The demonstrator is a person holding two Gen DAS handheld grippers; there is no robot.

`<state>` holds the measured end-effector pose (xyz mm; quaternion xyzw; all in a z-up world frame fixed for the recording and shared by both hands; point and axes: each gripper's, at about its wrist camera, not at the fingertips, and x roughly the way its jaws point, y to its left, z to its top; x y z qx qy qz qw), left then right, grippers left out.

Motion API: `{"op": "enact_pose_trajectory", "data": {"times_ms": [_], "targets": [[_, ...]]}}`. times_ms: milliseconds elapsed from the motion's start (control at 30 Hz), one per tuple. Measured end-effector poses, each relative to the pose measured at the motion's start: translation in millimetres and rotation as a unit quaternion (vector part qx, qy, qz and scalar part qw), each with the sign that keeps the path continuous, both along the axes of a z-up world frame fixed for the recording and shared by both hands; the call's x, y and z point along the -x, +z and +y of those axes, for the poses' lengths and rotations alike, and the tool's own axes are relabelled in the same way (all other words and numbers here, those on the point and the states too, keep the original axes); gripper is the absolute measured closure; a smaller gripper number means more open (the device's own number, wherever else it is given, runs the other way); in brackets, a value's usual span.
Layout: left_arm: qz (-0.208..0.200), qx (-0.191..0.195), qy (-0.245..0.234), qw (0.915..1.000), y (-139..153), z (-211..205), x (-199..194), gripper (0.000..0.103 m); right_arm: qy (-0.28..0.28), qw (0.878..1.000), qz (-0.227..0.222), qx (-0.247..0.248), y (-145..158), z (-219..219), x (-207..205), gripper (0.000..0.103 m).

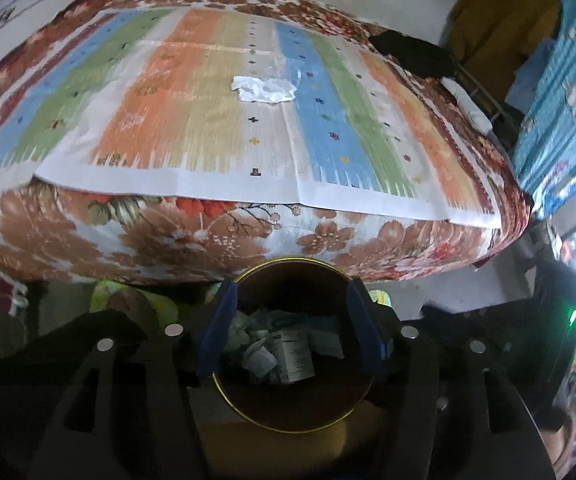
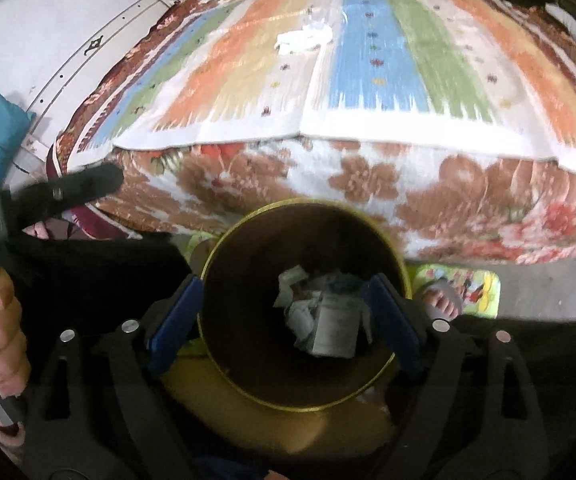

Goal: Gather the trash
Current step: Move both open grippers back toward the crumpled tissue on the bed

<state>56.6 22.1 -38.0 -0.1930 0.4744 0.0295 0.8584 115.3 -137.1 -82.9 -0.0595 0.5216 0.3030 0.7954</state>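
Observation:
A round bin with a gold rim [image 1: 244, 408] stands on the floor in front of the bed; it also shows in the right wrist view [image 2: 224, 372]. Inside lie crumpled papers and a small carton [image 1: 291, 360] [image 2: 333, 326]. My left gripper [image 1: 291, 300] is open above the bin's mouth, nothing between its blue fingers [image 1: 216, 332]. My right gripper [image 2: 284, 300] is open above the bin too, blue fingers [image 2: 395, 320] empty. A crumpled white paper [image 1: 266, 89] lies on the striped cloth in the middle of the bed; it also shows in the right wrist view [image 2: 301, 42].
The bed [image 1: 192, 236] has a floral cover and a striped cloth [image 1: 327, 140] on top. A dark item [image 1: 411, 52] lies at its far right corner. A colourful mat [image 2: 463, 284] with a bare foot [image 2: 441, 300] lies right of the bin. The left hand-held unit [image 2: 48, 192] shows at left.

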Motion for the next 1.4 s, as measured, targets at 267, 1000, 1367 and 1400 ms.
{"op": "enact_pose_trajectory", "data": {"times_ms": [267, 1000, 1367, 1400], "targets": [[-0.007, -0.067, -0.019, 0.9976, 20, 6, -13, 0.031, 0.003, 0.999, -0.039, 0.006, 24, 3, -29, 0.014], [0.021, -0.098, -0.001, 0.9950, 34, 51, -100, 0.006, -0.026, 0.994, -0.102, 0.015, 59, 31, -133, 0.009], [0.016, -0.103, 0.023, 0.9943, 21, 69, -147, 0.006, -0.024, 0.993, -0.114, 0.005, 61, 53, -176, 0.009], [0.017, -0.101, 0.027, 0.9943, 19, 71, -150, 0.006, -0.023, 0.993, -0.114, 0.004, 60, 56, -180, 0.009]]}}
